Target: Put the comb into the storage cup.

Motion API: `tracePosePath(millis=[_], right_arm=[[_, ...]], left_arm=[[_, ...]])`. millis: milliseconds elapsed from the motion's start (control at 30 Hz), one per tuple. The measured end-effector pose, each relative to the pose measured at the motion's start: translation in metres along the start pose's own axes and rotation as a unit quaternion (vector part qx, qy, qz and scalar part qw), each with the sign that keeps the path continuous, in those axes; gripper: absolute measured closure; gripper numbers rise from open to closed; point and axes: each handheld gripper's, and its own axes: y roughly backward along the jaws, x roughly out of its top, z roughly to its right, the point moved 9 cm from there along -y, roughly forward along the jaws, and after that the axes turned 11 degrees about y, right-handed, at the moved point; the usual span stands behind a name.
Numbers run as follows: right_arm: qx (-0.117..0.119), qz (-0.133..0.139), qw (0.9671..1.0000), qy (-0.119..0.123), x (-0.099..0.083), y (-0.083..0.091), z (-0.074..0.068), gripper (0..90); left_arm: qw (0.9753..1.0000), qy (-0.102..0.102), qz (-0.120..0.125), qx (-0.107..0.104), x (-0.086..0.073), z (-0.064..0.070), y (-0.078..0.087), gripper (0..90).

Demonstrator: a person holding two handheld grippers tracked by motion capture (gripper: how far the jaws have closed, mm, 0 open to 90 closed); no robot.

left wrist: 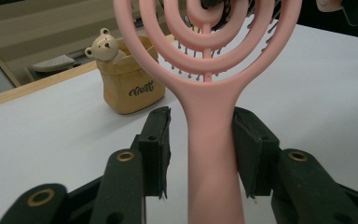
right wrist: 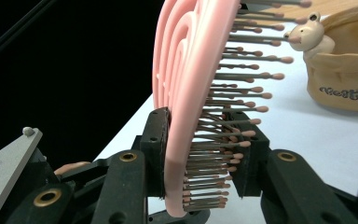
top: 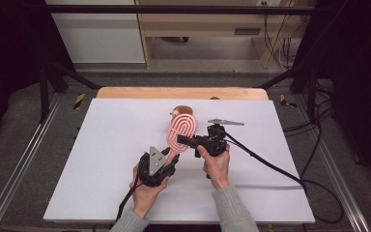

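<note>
The left gripper (top: 173, 162) has its black jaws set either side of the handle of a pink hairbrush (top: 181, 131); in the left gripper view the right jaw touches the handle, the left jaw shows a narrow gap beside it, so a firm pinch cannot be confirmed. The right gripper (top: 182, 140) comes in from the right, and its jaws bracket the lower edge of the brush head: one jaw lies flat against the smooth back, the other sits among the bristles (right wrist: 233, 109). Whether that jaw presses the bristle tips is hard to make out.

The hairbrush is smooth matt plastic, its oval head built of nested open loops around a central rib, tapering into a rounded handle (left wrist: 212, 154). The bristles are thin dark pins with small pale ball tips. The brush is held just above the white table (top: 106, 145), near its middle, head pointing to the far side.

Just beyond the brush head stands a soft tan pouch (left wrist: 128, 79) with dark script lettering and a small cream bear figure (left wrist: 103, 45) at its rim. In the high view the brush head hides most of the pouch. The top of the brush head is cut off in both gripper views
</note>
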Motion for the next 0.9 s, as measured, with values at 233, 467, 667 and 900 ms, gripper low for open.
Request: tracePosePath(millis=[233,467,667,900], right_arm=[[-0.004,0.003,1.0,0.007,0.0012,0.0018,0.0002,63.1],[-0.007,0.002,0.9999,0.009,0.0013,0.0021,0.001,63.1],[-0.013,0.004,0.9998,0.014,0.0026,0.0036,0.0019,63.1],[-0.027,0.008,0.9994,0.019,0.006,0.0062,0.005,63.2]], left_arm=[[0.9999,0.007,-0.004,-0.006,0.0,-0.002,-0.0013,49.2],[0.9997,0.009,-0.006,-0.022,0.0004,-0.0002,-0.0026,41.3],[0.9992,0.019,-0.007,-0.033,0.0018,-0.0023,-0.0025,35.3],[0.997,0.033,-0.023,-0.067,0.0029,-0.0025,-0.002,20.1]])
